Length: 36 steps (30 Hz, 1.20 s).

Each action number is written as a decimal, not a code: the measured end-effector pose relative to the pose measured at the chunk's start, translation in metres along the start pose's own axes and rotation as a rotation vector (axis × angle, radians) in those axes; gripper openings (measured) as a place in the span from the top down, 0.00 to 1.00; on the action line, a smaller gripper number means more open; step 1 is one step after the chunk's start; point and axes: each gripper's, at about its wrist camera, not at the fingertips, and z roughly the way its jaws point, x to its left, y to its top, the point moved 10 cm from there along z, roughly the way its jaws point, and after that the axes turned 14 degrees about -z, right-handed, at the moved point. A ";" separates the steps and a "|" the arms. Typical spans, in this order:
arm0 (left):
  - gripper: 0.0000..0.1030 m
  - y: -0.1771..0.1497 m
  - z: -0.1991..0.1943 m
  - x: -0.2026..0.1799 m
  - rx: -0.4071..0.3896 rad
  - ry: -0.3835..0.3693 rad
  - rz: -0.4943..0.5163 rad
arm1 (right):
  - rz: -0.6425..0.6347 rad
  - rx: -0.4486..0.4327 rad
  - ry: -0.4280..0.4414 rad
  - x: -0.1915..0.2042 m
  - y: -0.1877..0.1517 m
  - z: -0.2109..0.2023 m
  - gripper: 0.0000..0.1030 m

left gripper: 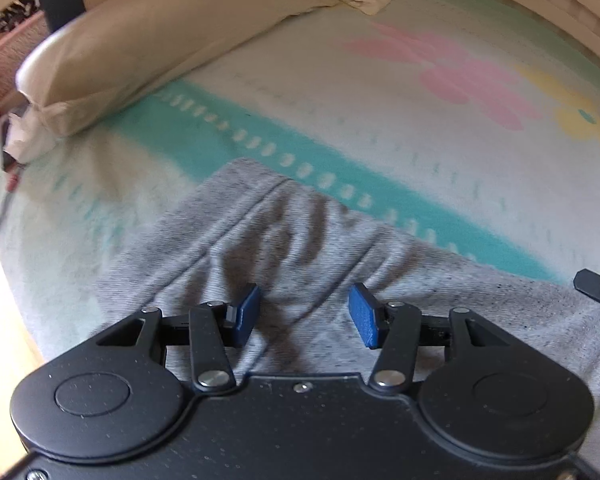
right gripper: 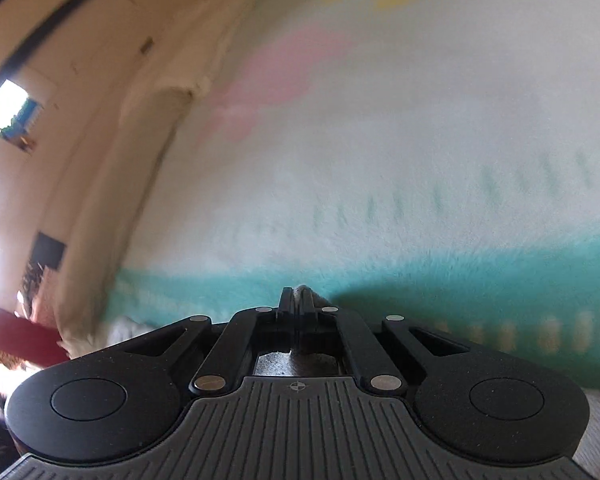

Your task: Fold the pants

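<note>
**Risk: one-sided hold on the pants while the other gripper hangs open**

Left wrist view: The grey pants [left gripper: 300, 248] lie on the blanket [left gripper: 400, 92], on the near side of its teal stripe [left gripper: 204, 128], with one corner reaching up to the stripe's edge. The cloth is rumpled into ridges just ahead of the left gripper [left gripper: 304, 316], whose blue pads [left gripper: 246, 312] stand wide apart above the fabric and grip nothing. A pillow [left gripper: 160, 40] sits well beyond the stripe. At the right edge, near the stripe, a black part of the right gripper [left gripper: 598, 290] shows over the pants. If the left gripper closes here, it would likely catch a bunched ridge rather than a clean edge, so the fold could come out crooked or with several layers pinched together.

Right wrist view: The right gripper [right gripper: 299, 300] is clamped together, with a sliver of grey fabric [right gripper: 312, 294] pinched at its tips, just on the near side of the teal stripe [right gripper: 420, 280]. The picture is blurred. With only this small bite held, a pull could slip the cloth free, or drag the pants across the fuzzy blanket and deepen the wrinkles, since the far side is unheld.
</note>
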 end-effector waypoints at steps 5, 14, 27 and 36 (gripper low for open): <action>0.46 0.002 0.003 0.004 -0.001 0.032 0.021 | -0.087 -0.161 -0.042 0.003 0.031 -0.051 0.89; 0.51 -0.011 -0.025 -0.011 -0.024 -0.053 0.056 | -0.328 -0.050 -0.132 0.002 -0.007 -0.108 0.89; 0.46 -0.095 -0.045 -0.015 0.112 -0.047 0.331 | -0.702 0.167 -0.180 0.030 -0.117 -0.130 0.89; 0.47 -0.067 -0.054 -0.015 0.024 -0.076 0.218 | -0.958 0.217 -0.096 0.072 -0.170 -0.147 0.85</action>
